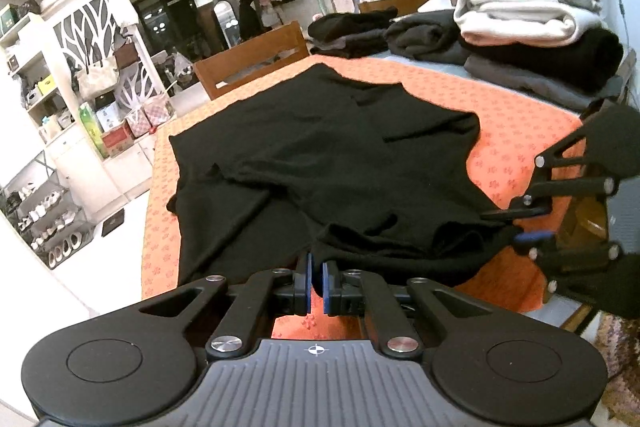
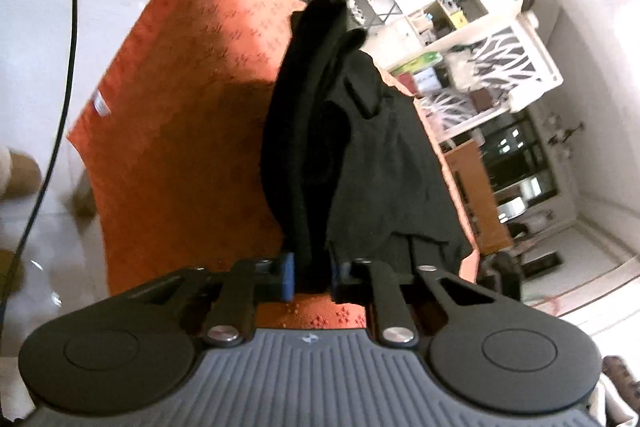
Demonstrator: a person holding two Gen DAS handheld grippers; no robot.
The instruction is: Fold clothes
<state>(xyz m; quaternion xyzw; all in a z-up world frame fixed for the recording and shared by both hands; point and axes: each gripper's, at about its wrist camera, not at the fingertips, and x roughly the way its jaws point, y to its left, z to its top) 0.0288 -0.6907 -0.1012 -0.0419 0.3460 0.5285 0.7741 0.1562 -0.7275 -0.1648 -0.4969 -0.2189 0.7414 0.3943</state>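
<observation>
A black garment [image 1: 320, 155] lies spread and rumpled on the orange patterned tablecloth [image 1: 520, 123]. My left gripper [image 1: 316, 287] is shut on its near edge, with a fold of black cloth pinched between the blue pads. At the right of the left wrist view, my right gripper [image 1: 520, 227] grips the garment's right corner. In the right wrist view, the right gripper [image 2: 312, 275] is rolled sideways, and a thick bunch of the black garment [image 2: 360, 167] sits between its pads. The cloth stretches away over the orange tablecloth [image 2: 192, 107].
A tall stack of folded light and dark clothes [image 1: 528, 7] stands at the table's far right, with more dark folded pieces [image 1: 360, 31] beside it. A wooden chair [image 1: 252, 63] sits behind the table. White shelves [image 1: 80, 67] are at the left. A black cable [image 2: 68, 67] hangs nearby.
</observation>
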